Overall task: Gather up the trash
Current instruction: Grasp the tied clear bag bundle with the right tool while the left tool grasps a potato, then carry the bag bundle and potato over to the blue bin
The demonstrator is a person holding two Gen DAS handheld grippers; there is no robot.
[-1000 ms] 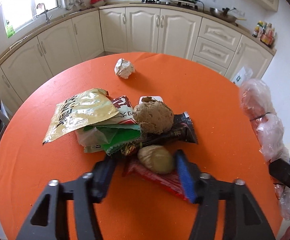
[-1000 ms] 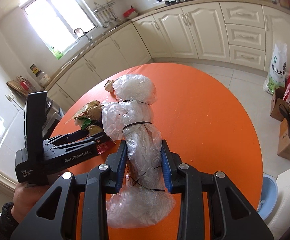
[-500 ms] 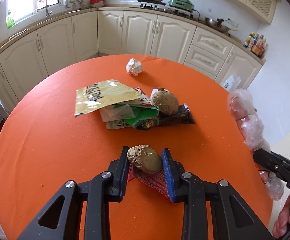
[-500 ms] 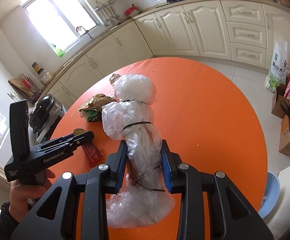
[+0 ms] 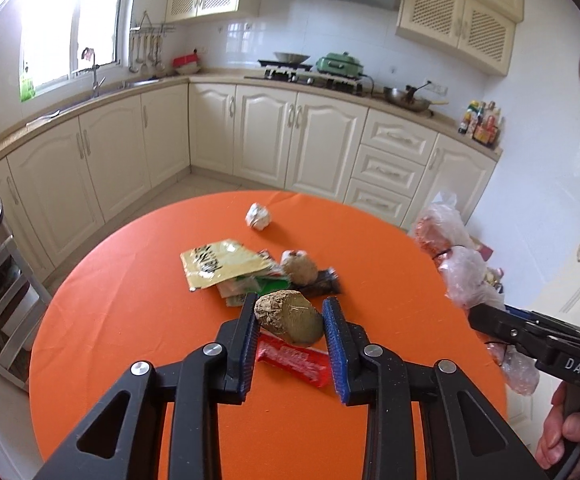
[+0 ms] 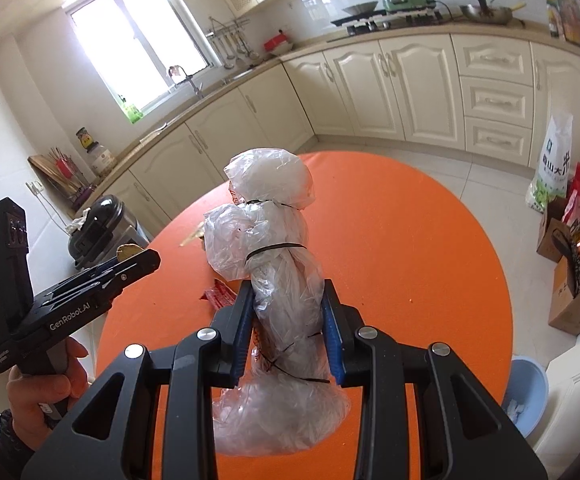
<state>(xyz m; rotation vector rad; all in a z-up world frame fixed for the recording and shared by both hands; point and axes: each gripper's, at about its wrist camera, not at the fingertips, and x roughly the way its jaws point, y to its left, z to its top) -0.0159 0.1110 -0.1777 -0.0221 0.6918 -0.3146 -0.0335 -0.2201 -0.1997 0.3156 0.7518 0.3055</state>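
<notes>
Lifted since the earlier frames: the left gripper [image 5: 290, 320] came off the pile with the brown lump [image 5: 290, 318] pinched between its blue pads, jaws having closed down from a wider gap a sec ago and now narrow, clamped on it. Lump sits centre frame in the left wrist view, clear of the table [image 5: 129, 340]. Red wrapper [image 5: 294, 362], which lay under the lump before, now lies flat on the orange top just below it in frame (seems not to be held).

Right gripper [image 6: 287, 328], bottom centre of its own view, has jaws partly closed around the clear plastic bag bundle [image 6: 277, 240], pads pressing its lower part; bundle is tied w/ black bands and stands up toward frame centre. Its grip looks unchanged vs. earlier. In the left wrist view the same bundle [image 5: 462, 272] shows at the right edge.

Person's left hand [image 6: 37, 396], lower left of the right wrist view, grips the left gripper's handle.

Further back, mid-frame in the left wrist view: pile of wrappers [image 5: 229, 268] w/ a second brown lump [image 5: 299, 267] on its right side. Beyond that, upper centre of the table, a crumpled white paper ball [image 5: 257, 216] sits apart from the pile.

Blue bin [image 6: 528, 392] on the floor, lower right of the right wrist view.
</notes>
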